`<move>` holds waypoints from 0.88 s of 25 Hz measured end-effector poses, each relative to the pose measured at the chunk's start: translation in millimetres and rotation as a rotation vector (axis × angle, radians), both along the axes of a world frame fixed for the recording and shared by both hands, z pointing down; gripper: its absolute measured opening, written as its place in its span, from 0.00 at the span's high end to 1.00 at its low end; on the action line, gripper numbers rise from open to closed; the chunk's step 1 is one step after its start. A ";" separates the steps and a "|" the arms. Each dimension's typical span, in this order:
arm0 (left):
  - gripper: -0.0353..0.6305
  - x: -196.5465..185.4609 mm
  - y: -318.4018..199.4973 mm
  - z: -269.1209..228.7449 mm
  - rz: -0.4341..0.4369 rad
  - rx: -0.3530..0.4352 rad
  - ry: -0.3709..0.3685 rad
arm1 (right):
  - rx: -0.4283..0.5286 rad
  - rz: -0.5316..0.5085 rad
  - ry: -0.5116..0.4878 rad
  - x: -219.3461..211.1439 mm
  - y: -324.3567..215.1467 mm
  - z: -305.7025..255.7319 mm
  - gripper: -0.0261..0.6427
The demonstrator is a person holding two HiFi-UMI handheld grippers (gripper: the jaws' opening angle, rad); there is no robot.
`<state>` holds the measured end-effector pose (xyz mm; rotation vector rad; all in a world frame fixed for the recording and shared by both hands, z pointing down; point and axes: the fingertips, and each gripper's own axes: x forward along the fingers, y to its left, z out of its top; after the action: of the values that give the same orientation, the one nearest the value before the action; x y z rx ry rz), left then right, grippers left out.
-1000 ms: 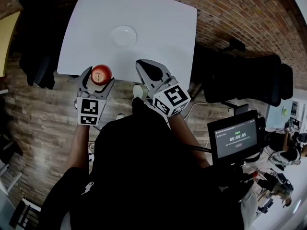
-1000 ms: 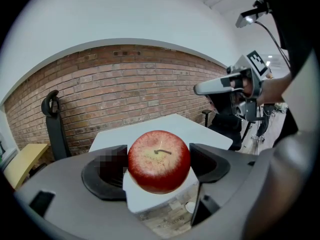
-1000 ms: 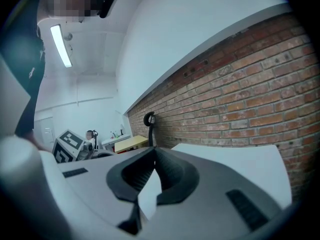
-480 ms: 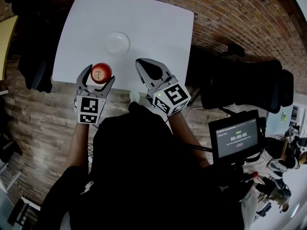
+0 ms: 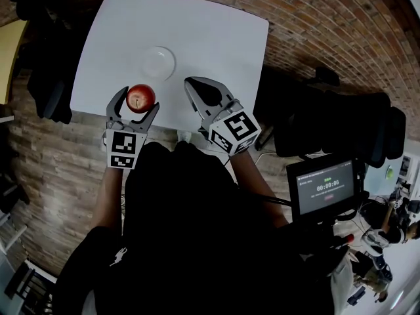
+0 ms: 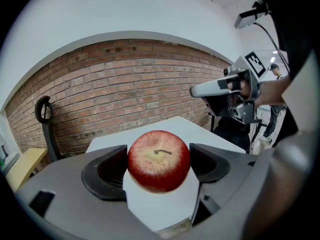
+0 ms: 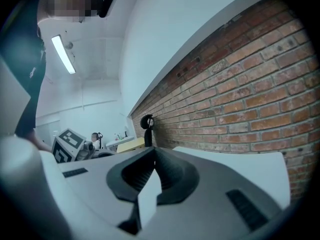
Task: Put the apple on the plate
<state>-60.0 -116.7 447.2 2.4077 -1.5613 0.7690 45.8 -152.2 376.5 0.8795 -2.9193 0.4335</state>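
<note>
Apple (image 5: 141, 98) moved nearer plate (image 5: 158, 63), clamped — left hand-held gripper (image 5: 138, 101)

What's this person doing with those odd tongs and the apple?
A person holds a two-jaw gripper in each hand above a white table. The left gripper is clamped on a red apple, held over the table's near edge. The white plate sits empty farther in on the table, so the apple has not yet been placed. The right gripper is shut on nothing and hovers alongside.
</note>
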 end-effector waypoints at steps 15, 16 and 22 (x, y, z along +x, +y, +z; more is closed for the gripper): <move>0.36 -22.6 -5.0 0.2 -0.032 -0.009 0.011 | -0.015 -0.014 0.021 -17.9 -11.2 1.3 0.96; 0.36 -24.3 -5.9 0.2 -0.028 -0.008 0.013 | -0.013 -0.011 0.023 -20.4 -12.0 0.1 0.95; 0.36 -36.6 -18.3 -4.3 0.024 0.006 0.013 | -0.005 0.035 0.031 -30.7 -16.1 -5.0 0.95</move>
<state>-96.6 -135.1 443.0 2.4356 -1.5349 0.7521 15.1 -168.3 371.5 0.9298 -2.8772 0.4246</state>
